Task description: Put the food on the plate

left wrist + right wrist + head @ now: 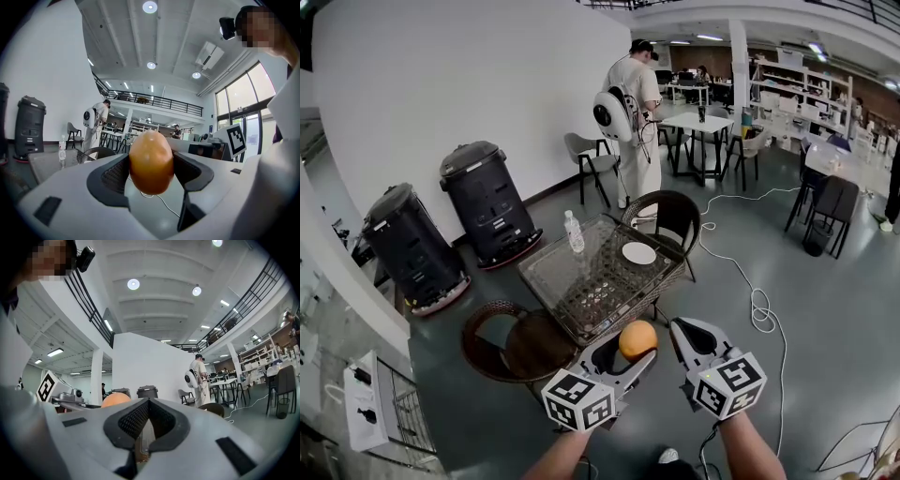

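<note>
An orange fruit (pixel 637 338) is held in the air between the jaws of my left gripper (pixel 635 346), near the front corner of the table. In the left gripper view the orange (pixel 151 161) fills the gap of the left gripper (pixel 151 169), clamped on both sides. A small white plate (pixel 638 253) lies bare on the glass table top, towards its right corner. My right gripper (pixel 687 328) hovers just right of the orange, shut on nothing. In the right gripper view its jaws (pixel 149 405) meet and the orange (pixel 115 399) shows to the left.
The wicker table with a glass top (pixel 581 281) also carries a water bottle (pixel 573 232). Wicker chairs stand at its near left (pixel 514 344) and far right (pixel 671 212). Two black bins (pixel 410 246) (pixel 487 202) line the wall. A person (pixel 633 103) stands beyond; a white cable (pixel 759 309) trails on the floor.
</note>
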The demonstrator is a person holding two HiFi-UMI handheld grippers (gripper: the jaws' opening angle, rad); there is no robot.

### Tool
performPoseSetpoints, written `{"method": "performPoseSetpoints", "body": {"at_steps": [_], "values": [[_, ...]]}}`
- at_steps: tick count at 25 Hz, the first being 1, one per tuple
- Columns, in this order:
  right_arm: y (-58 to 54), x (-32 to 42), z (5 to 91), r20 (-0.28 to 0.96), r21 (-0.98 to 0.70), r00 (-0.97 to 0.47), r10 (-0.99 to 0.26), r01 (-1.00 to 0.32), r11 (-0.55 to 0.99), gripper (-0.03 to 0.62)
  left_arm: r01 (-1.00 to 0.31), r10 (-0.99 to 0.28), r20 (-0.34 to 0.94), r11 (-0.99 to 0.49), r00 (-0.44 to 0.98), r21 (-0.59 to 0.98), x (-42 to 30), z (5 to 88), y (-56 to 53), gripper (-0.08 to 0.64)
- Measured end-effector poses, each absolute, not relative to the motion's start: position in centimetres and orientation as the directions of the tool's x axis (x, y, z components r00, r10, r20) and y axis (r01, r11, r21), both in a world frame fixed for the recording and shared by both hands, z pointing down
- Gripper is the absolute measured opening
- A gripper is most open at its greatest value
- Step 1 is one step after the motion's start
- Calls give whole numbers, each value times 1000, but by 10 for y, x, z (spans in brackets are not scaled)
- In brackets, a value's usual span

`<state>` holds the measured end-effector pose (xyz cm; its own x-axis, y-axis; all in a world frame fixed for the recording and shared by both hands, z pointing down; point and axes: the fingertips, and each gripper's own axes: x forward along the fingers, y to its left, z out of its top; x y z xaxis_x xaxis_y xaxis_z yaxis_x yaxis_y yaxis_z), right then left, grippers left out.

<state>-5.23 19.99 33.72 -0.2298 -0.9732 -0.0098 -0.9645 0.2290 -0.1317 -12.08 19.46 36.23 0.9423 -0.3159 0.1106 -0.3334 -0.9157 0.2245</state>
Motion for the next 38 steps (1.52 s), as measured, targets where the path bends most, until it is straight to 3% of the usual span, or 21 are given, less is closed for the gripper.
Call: {"method": "performPoseSetpoints", "body": {"at_steps": [22, 38], "values": [[136, 30, 359, 28, -145, -274, -961, -953, 267, 4, -403, -379, 140, -872, 915, 276, -47, 389, 132, 304], [19, 75, 371, 70, -104, -257, -964, -963, 249, 5, -378, -362, 108, -874, 926, 307, 2, 400, 7, 304]]}}
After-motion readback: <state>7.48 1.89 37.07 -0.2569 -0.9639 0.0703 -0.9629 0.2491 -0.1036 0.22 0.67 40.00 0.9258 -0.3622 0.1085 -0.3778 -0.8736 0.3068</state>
